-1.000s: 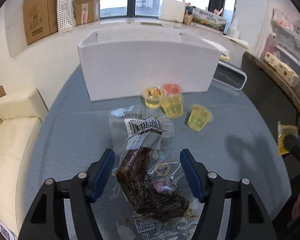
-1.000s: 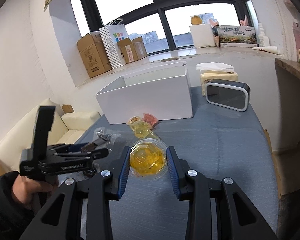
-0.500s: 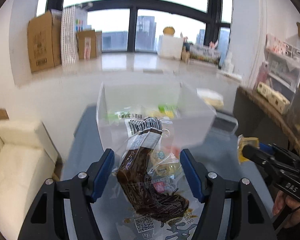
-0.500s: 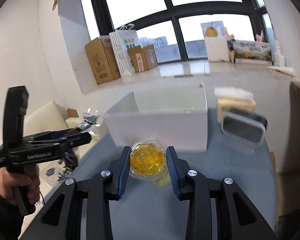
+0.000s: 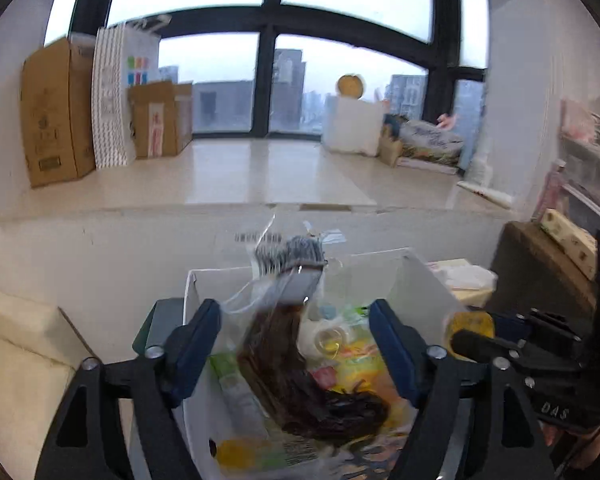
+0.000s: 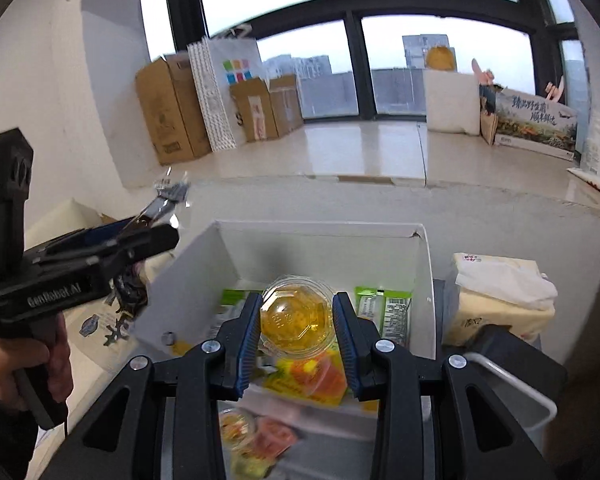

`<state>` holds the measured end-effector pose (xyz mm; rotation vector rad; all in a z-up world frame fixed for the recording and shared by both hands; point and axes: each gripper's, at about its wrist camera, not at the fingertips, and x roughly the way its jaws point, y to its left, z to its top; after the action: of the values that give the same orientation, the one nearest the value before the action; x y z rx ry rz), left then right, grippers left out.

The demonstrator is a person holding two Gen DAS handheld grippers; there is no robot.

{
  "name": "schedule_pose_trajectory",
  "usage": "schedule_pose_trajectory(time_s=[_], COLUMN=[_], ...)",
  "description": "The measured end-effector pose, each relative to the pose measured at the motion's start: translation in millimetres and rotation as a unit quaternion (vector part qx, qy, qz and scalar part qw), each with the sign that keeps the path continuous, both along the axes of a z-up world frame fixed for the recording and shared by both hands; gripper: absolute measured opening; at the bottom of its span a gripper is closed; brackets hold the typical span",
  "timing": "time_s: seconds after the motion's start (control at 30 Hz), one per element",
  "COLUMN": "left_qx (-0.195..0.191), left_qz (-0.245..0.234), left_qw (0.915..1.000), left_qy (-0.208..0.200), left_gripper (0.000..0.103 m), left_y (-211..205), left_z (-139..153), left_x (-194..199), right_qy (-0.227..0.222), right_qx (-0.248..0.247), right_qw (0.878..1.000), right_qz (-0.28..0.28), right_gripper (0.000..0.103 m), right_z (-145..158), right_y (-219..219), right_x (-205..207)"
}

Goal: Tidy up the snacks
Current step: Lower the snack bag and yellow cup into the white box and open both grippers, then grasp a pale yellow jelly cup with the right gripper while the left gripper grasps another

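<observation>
Snack pouch (image 5: 300, 352): clear glossy crinkled plastic film. Jelly cup (image 6: 296, 318): clear smooth plastic, shiny. White box (image 6: 320, 246): matt paperboard. Gripper fingers (image 6: 246, 338): matt black plastic, ribbed blue pads. Windowsill (image 6: 364, 152): polished, reflective. Cartons (image 5: 54, 112): plain brown corrugated cardboard.

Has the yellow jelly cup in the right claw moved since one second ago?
Yes. The jelly cup went forward from the table to above the open white box.

Office: high-rise windows (image 6: 340, 60), stacked cardboard boxes (image 6: 168, 116).
</observation>
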<state>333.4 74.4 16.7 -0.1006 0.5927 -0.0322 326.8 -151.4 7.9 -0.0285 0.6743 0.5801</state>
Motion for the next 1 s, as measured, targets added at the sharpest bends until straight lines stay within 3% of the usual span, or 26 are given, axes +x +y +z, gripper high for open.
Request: schedule_pose_trajectory(time_s=[0.07,0.1,0.13,0.27,0.5,0.63,0.8,1.0], left_qx=[-0.001,-0.003,-0.003,0.014,0.002,-0.017,-0.028,-0.05], left_qz=[0.009,0.013,0.012,0.007,-0.001,-0.016,-0.021,-0.021], left_qw=[0.9997,0.9996,0.9996,0.9998,0.9999,0.9997,0.9993,0.9984], left_qy=[0.022,0.025,0.027,0.015,0.011,-0.01,-0.01,0.018], left_gripper=[0.101,0.103,0.103,0.103,0.103,0.103,0.103,0.103], left_y=[3,4,5,2,-3,-14,-29,-42], left_z=[-10,-13,-15,-18,-3,6,-7,-41], left_x=[13,12,10,-9,-47,-105,-177,-246], right_qy=[0.009,0.016,0.024,0.01,-0.014,-0.025,-0.036,-0.025], right_qx=[-0.031,-0.033,-0.021,-0.011,0.012,0.034,0.042,0.06], right_qw=[0.999,0.999,0.999,1.0,1.0,0.999,0.998,0.998], right_qz=[-0.015,-0.02,-0.019,-0.017,-0.016,-0.001,0.018,0.007], right_gripper=[0.073,0.099,0.103,0.103,0.103,0.103,0.103,0.103], right_z=[-10,-12,-14,-14,1,18,23,-11], right_y=[2,1,-3,-12,-24,-37,-55,-69], right_x=[14,18,19,9,-25,-61,-120,-187])
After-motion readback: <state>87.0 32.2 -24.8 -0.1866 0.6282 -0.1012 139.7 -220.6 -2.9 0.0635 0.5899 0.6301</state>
